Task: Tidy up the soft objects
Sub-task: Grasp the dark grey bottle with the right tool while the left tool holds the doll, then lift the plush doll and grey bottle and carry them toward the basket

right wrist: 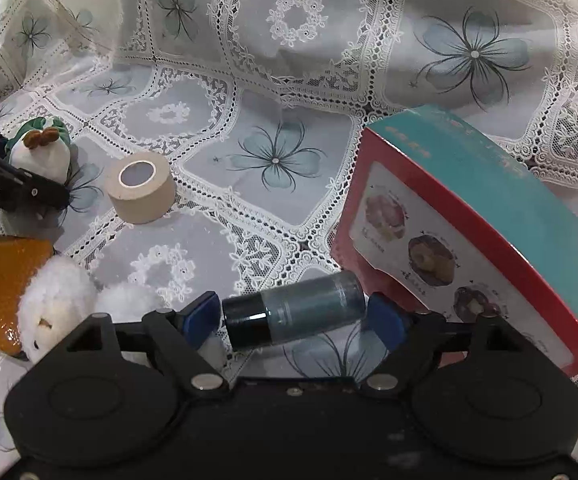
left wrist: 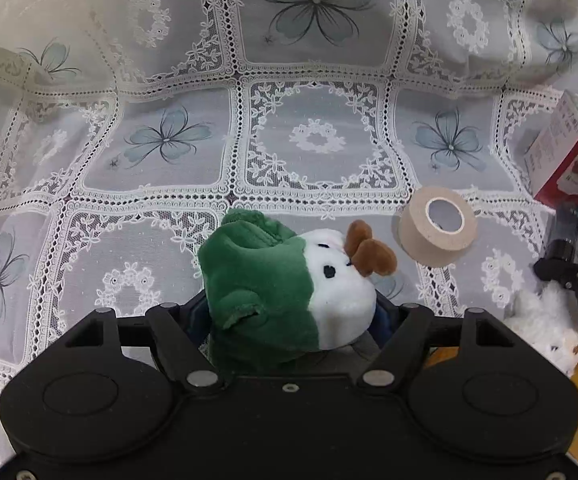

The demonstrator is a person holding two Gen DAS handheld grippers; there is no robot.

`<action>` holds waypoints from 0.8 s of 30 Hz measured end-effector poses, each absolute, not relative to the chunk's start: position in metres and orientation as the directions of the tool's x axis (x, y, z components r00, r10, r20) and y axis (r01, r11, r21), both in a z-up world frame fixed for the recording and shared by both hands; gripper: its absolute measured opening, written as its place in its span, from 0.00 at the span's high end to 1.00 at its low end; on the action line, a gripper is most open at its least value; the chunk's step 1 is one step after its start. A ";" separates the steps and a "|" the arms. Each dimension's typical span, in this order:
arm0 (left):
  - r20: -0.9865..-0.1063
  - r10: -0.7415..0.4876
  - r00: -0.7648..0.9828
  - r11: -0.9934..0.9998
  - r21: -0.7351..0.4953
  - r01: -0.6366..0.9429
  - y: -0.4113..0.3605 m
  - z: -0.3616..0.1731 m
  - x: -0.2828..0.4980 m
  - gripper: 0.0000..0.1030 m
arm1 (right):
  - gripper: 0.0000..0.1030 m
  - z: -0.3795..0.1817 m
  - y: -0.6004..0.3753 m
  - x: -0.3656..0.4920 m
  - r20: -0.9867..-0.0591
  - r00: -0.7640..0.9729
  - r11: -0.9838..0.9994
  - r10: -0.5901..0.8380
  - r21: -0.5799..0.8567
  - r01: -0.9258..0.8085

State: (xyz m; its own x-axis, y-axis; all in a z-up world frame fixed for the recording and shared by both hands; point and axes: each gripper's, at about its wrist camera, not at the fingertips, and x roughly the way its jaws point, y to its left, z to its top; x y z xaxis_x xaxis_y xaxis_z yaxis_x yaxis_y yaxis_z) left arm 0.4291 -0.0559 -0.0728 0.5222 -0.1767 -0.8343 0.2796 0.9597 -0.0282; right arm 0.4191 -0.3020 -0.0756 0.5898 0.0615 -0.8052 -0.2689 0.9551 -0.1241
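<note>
Now, on a lace-covered table:
Left gripper (left wrist: 289, 316): clamped on a green-and-white plush toy (left wrist: 289, 284); its blue pads are mostly hidden behind the toy's body, which fills the gap between them.
Plush toy: green hood to the left, white face to the right, two small dark eyes, a brown bow on top; seen from the right wrist camera it sits at far left, pinched by the black fingers of the other tool.
Right gripper (right wrist: 293, 320): jaws spread, a dark cylindrical bottle (right wrist: 293, 316) lying on its side between the blue pads; a sliver of space shows at each end, so the pads are not pressing it.
Bottle: black cap toward the left pad, grey-blue body toward the right, resting on the cloth just beside the box.
White fluffy toy (right wrist: 55, 308): lying at lower left, against an orange container (right wrist: 1, 280).
Tape roll (right wrist: 141, 188): beige, on its side, between the plush toy and the bottle, touching neither.
Box (right wrist: 489, 232): red and teal carton with food pictures, tilted, at right.
Tablecloth (left wrist: 317, 140): white lace squares with blue-grey flowers, rumpled at the back.
</note>
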 end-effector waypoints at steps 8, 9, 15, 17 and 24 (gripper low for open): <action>-0.806 -0.198 0.557 0.961 -0.047 0.272 -0.054 -0.066 0.428 0.26 | 0.29 -0.076 -0.297 0.417 -0.795 0.599 0.960 0.092 -0.089 -0.265; -0.802 -0.197 0.563 0.961 -0.046 0.271 -0.053 -0.064 0.427 0.25 | 0.29 -0.075 -0.297 0.416 -0.795 0.600 0.962 0.089 -0.087 -0.258; -0.787 -0.207 0.582 0.960 -0.050 0.274 -0.055 -0.057 0.427 0.22 | 0.29 -0.057 -0.299 0.406 -0.775 0.626 0.980 0.082 -0.049 -0.190; -0.783 -0.206 0.587 0.962 -0.052 0.267 -0.055 -0.056 0.430 0.30 | 0.29 -0.048 -0.299 0.401 -0.763 0.642 0.985 0.078 -0.040 -0.168; -0.779 -0.222 0.587 0.968 -0.105 0.226 -0.047 -0.045 0.426 0.42 | 0.29 -0.008 -0.297 0.368 -0.707 0.702 0.994 0.089 0.017 -0.109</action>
State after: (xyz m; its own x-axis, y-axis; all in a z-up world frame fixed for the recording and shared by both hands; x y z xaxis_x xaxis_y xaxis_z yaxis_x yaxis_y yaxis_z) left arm 0.4263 -0.0472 -0.0448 0.5870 -0.2220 -0.7785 0.2265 0.9683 -0.1054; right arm 0.3677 -0.2973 -0.0080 0.7019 0.0892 -0.7067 -0.1094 0.9939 0.0168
